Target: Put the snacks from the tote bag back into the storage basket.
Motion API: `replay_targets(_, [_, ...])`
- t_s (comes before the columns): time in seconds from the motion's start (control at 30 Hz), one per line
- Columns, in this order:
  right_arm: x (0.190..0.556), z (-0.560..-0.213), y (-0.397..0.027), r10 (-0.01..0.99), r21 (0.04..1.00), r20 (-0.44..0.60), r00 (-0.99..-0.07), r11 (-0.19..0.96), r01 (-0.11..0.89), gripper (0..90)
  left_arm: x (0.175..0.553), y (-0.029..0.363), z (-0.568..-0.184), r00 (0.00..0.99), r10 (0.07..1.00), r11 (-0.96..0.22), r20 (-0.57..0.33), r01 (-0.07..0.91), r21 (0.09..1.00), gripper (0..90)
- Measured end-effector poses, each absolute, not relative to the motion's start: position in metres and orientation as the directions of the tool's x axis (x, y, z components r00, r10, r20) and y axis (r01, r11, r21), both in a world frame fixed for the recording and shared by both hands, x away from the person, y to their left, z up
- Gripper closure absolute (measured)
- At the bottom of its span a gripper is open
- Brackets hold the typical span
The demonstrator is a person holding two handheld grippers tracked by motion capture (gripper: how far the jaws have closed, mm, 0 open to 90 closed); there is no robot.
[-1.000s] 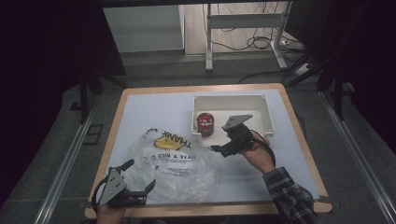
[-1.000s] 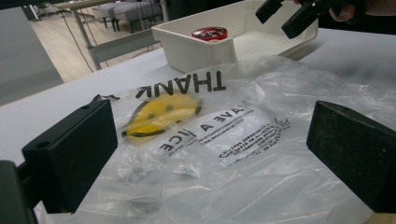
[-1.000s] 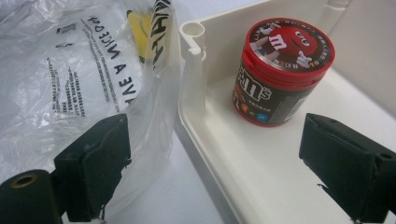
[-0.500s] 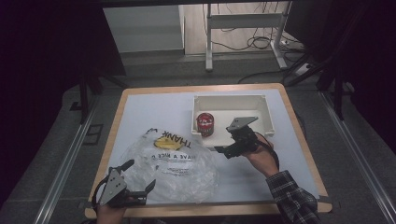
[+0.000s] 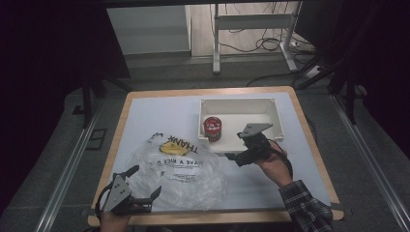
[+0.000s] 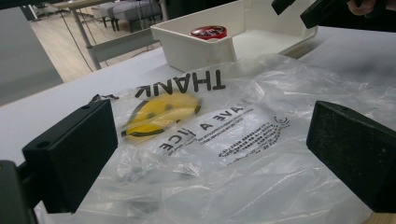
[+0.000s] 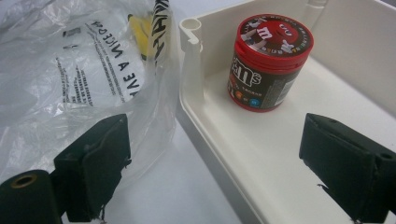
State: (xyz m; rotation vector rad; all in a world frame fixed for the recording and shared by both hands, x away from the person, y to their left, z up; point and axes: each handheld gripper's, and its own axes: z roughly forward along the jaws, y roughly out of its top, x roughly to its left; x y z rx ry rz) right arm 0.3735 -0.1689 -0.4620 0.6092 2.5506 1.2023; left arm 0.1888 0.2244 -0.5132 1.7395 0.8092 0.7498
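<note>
My left gripper sits low at the table's near edge, jaws spread wide and empty, aimed across the one clear plastic bag (smiley print, crumpled flat on the white tabletop). My right gripper hovers at the near rim of the one white tray, jaws apart, gripping nothing, one either side of that rim. One red-lidded candy jar stands upright in the tray's left corner. Beyond the table, grey floor and cables.

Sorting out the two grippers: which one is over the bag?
The left gripper, fingers open over the plastic bag; the right gripper hovers beside the tray.
</note>
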Motion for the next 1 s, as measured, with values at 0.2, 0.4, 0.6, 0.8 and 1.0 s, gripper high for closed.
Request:
replay_targets(0.2, [0.371,-0.462,-0.176,0.483,0.792,-0.037,-0.875,0.548,0.269,9.2,0.189,0.224,-0.513,0.579,0.808,-0.245,0.107,0.166,0.955,1.8])
replay_targets(0.4, [0.368,-0.464,-0.184,0.496,0.795,-0.028,-0.868,0.538,0.282,8.6,0.189,0.224,-0.513,0.580,0.807,-0.248,0.109,0.165,0.955,1.8])
replay_targets(0.6, [0.364,-0.465,-0.193,0.495,0.802,-0.007,-0.869,0.521,0.291,6.7,0.189,0.224,-0.513,0.580,0.807,-0.248,0.109,0.166,0.955,1.8])
replay_targets(0.8, [0.358,-0.468,-0.202,0.510,0.800,-0.007,-0.860,0.519,0.301,6.6,0.189,0.224,-0.513,0.580,0.807,-0.248,0.109,0.166,0.954,1.8])
replay_targets(1.0, [0.349,-0.471,-0.211,0.513,0.806,0.006,-0.859,0.506,0.308,5.2,0.189,0.224,-0.514,0.581,0.807,-0.249,0.108,0.168,0.954,1.8])
